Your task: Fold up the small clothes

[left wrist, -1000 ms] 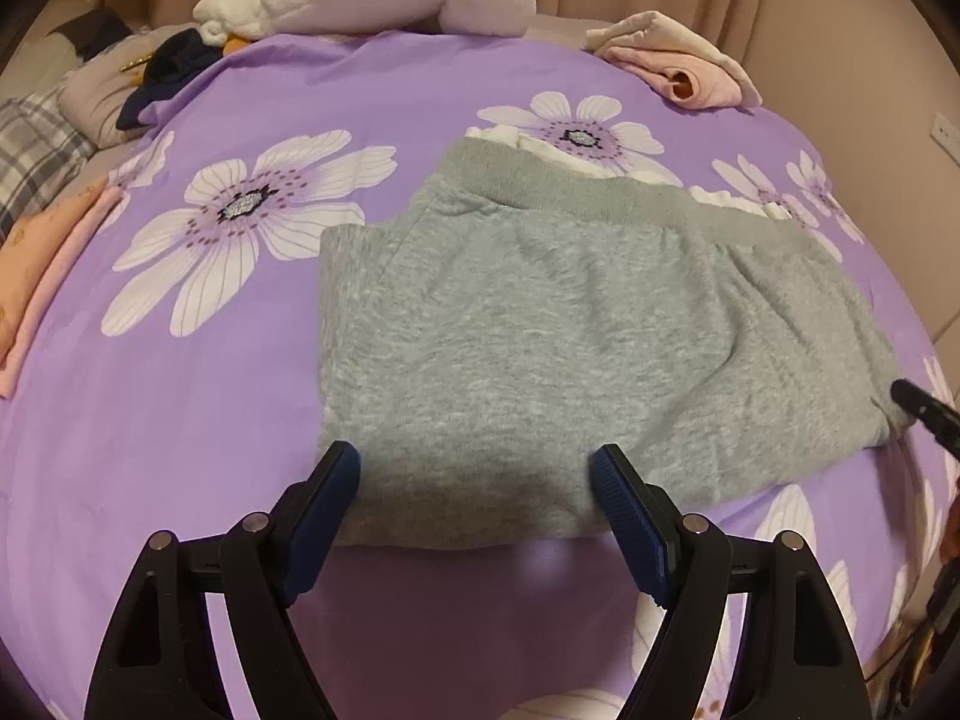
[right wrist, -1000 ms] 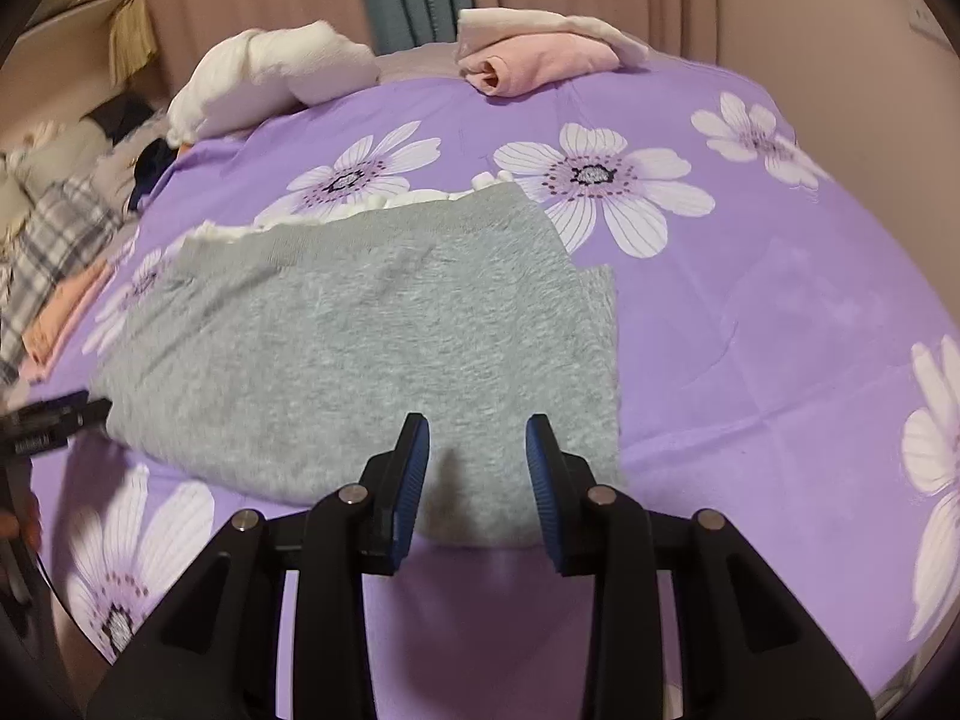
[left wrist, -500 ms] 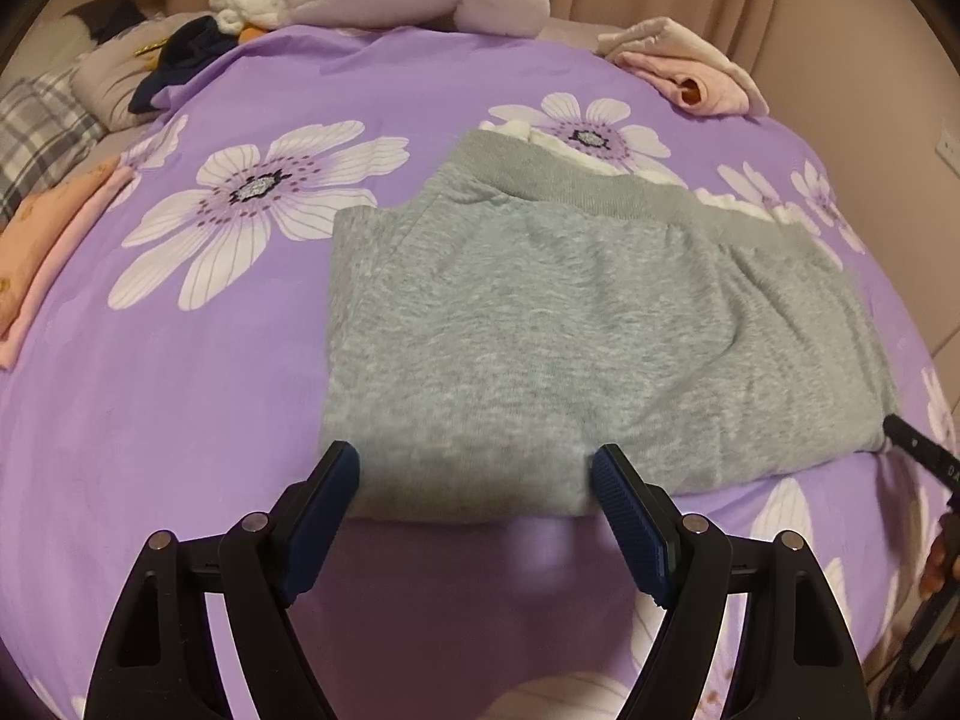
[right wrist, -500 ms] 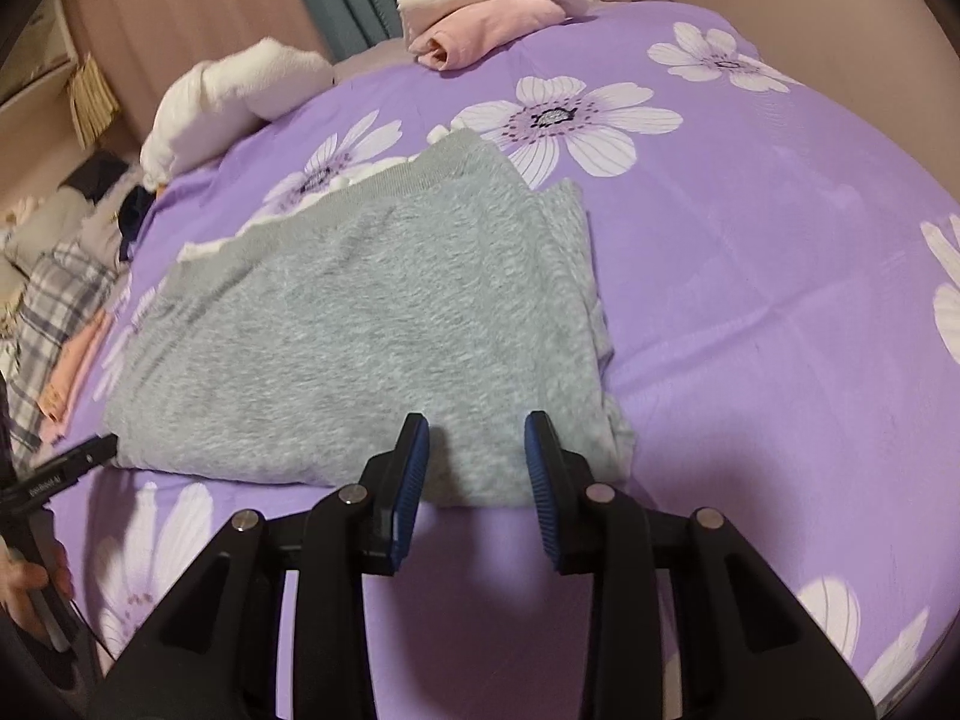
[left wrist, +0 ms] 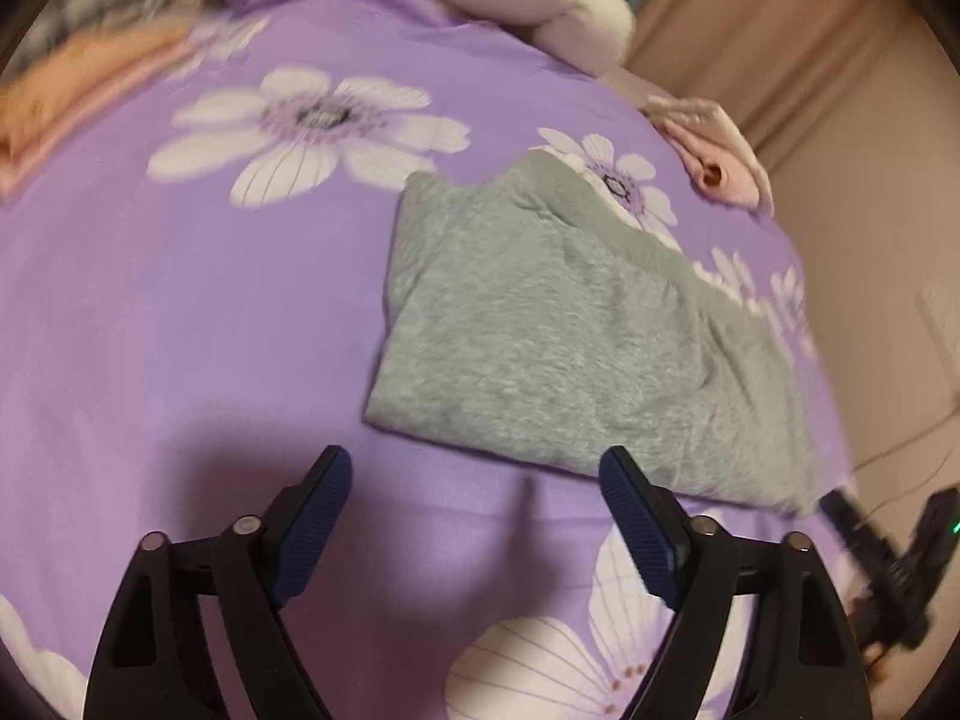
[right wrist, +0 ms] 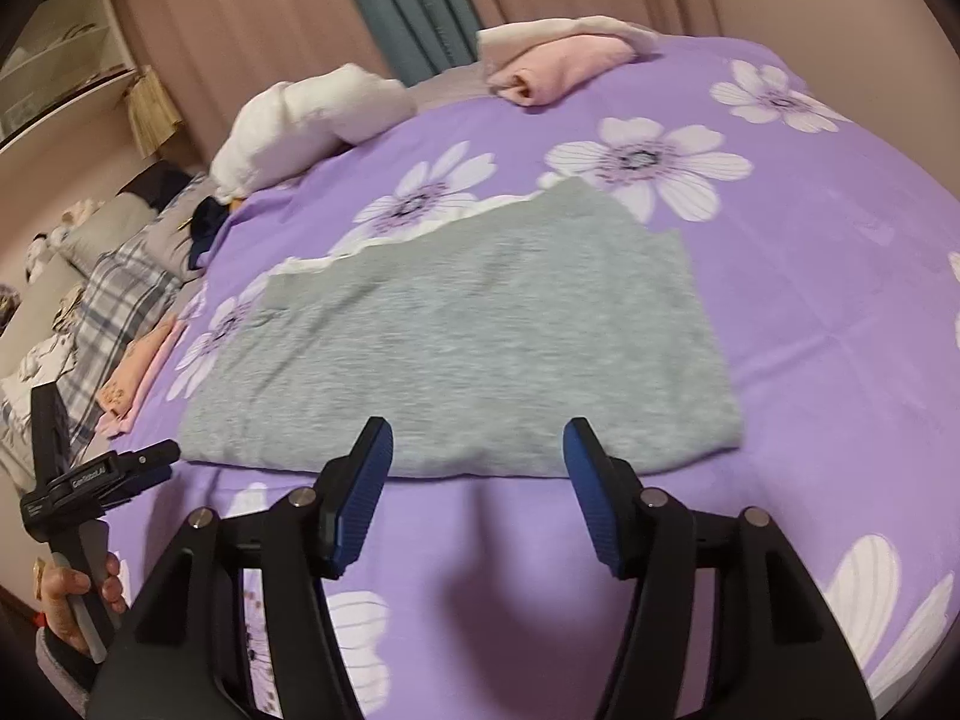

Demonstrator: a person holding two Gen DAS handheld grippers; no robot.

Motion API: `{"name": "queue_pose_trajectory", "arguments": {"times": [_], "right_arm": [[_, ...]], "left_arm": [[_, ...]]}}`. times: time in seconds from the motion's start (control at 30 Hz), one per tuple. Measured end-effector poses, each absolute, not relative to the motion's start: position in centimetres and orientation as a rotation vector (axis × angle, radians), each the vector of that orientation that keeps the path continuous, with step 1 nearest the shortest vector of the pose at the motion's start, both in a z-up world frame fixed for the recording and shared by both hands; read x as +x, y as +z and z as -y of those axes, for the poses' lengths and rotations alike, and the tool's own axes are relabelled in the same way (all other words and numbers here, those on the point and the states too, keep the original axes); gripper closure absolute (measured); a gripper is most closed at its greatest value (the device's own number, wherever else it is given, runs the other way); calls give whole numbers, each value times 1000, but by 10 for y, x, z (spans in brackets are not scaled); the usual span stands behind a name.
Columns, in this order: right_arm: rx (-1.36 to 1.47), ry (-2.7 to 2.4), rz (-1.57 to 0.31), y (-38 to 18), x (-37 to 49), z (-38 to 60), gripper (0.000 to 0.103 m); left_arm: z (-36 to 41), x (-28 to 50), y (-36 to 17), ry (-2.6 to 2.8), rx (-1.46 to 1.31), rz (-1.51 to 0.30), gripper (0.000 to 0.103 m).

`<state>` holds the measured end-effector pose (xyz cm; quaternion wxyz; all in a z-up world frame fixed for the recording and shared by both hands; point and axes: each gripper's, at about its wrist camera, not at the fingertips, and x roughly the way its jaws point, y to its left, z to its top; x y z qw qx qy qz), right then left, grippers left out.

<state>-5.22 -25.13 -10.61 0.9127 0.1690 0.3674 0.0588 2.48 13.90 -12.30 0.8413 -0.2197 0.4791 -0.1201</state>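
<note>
Both the left gripper and right gripper hover wide-open and empty just short of the folded grey garment, and only the right view shows the gripping hand.

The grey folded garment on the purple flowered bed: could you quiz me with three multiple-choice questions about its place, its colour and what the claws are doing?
1. Where does the grey folded knit garment lie?
A on the purple flowered bedsheet
B on the floor
C on a chair

2. What colour is the rolled cloth by the curtain?
A green
B pink
C black

3. What state are the left claw and right claw in?
A both shut on the garment
B one open, one shut
C both open, empty

Answers: A, sheet surrounds it; B, pale pink roll; C, fingers spread, nothing held.
</note>
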Motion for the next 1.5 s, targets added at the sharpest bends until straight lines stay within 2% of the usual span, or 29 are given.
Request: {"name": "queue_pose_trajectory", "arguments": {"times": [0.23,1.03,1.13,1.27,1.37,1.43,1.5], "right_arm": [[315,178,-787,-110,-40,223,41],[238,203,-818,-115,-31,197,40],[219,218,-818,-114,-26,189,40],[175,232,-813,-112,-11,176,40],[124,221,-797,-108,5,164,40],[105,223,-792,-106,16,157,48],[87,234,-785,-102,29,151,56]], "left_arm": [[-173,28,-140,-312,-733,-1001,15],[-154,122,-146,-486,-887,-1011,13],[-146,121,-139,-497,-846,-1002,22],[-143,116,-135,-437,-754,-1029,50],[-143,113,-136,-407,-717,-1036,63],[-143,111,-136,-397,-690,-1035,72],[-142,110,-135,-394,-666,-1035,73]]}}
